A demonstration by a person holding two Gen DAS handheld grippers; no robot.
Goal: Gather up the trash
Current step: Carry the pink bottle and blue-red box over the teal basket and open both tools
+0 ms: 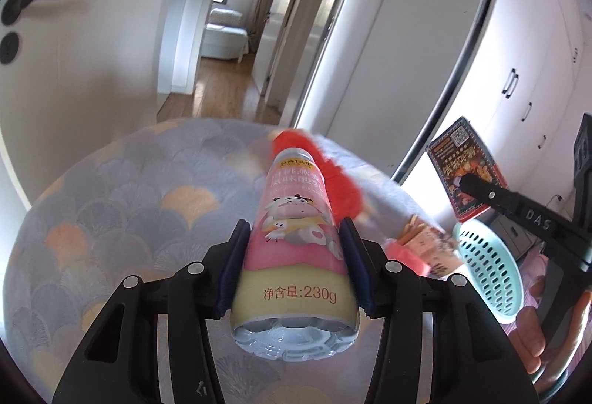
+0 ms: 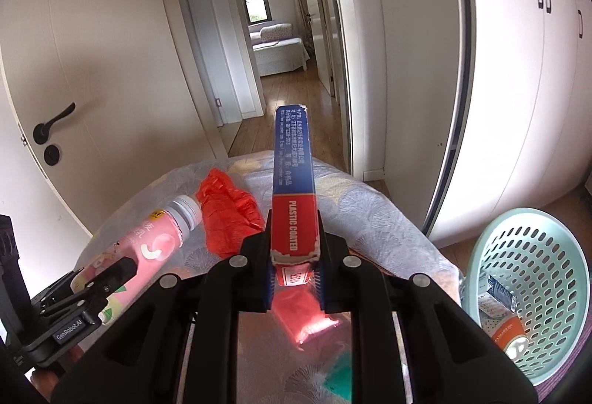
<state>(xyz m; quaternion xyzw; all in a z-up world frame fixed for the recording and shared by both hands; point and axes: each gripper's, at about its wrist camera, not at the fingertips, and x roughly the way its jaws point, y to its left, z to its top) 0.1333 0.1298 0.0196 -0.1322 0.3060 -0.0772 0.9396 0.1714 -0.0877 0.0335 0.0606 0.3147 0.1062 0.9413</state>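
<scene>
Although both wrist views are sharp at the centre, the red plastic bag [image 1: 335, 167] behind the bottle is motion-blurred in the left view, and a small carton [image 1: 429, 245] beside it cannot be read. The contents of the mint-green perforated basket [image 2: 555, 256] are partly cut off; only a crumpled wrapper and an orange-labelled can end show. A hand [image 1: 532, 337] appears at the right edge of the left view, mostly out of frame.

The left gripper [image 1: 296, 256] is clamped on a pink and cream plastic bottle [image 1: 296, 237], blue pads pressing both flanks; the ribbed base faces the camera, the white cap points away. The bottle is lifted clear of the fan-patterned quilted cover [image 1: 111, 211].

The right gripper [image 2: 295, 248] is clamped on a slim blue and red cardboard box [image 2: 294, 182], held edge-on and projecting forward, its near end torn. The box is also off the cover, with the basket low to its right, at the cover's edge.

The red bag lies crumpled on the cover between the two grippers.
</scene>
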